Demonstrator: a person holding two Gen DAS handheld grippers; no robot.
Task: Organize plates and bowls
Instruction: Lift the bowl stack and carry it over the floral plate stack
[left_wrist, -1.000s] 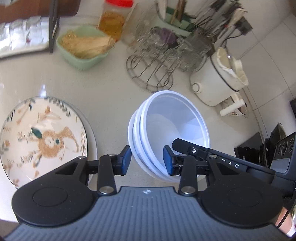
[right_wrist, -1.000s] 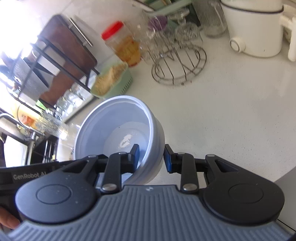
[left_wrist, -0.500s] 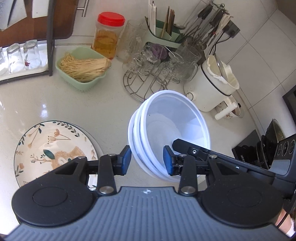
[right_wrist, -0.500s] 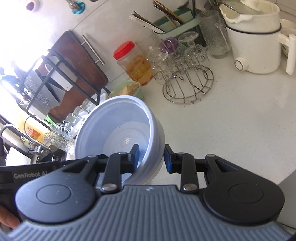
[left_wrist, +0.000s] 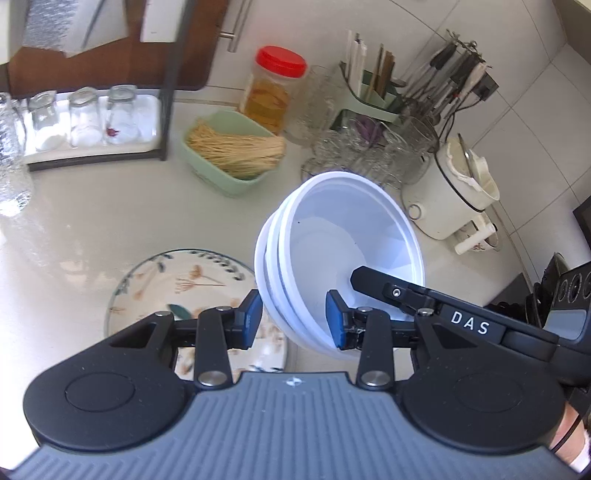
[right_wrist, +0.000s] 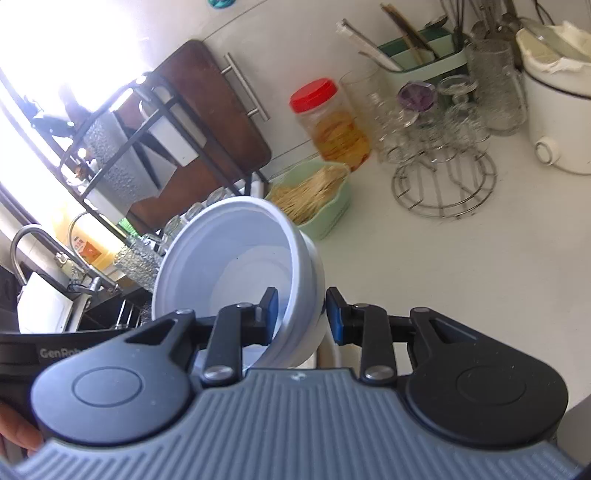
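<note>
The plate (left_wrist: 192, 291) lies on the counter (left_wrist: 110, 221) at left, while both the left gripper (left_wrist: 293, 319) and right gripper (right_wrist: 300, 314) clamp the rim of the stacked bowls (left_wrist: 343, 254), held tilted above it.

Home kitchen, countertop (left_wrist: 110, 221), sink faucet (right_wrist: 33, 240), utensil holder (left_wrist: 373, 99)

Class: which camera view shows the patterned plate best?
The left wrist view: the plate lies on the counter, its floral pattern showing, partly behind the left gripper. The right wrist view shows none of it.
</note>
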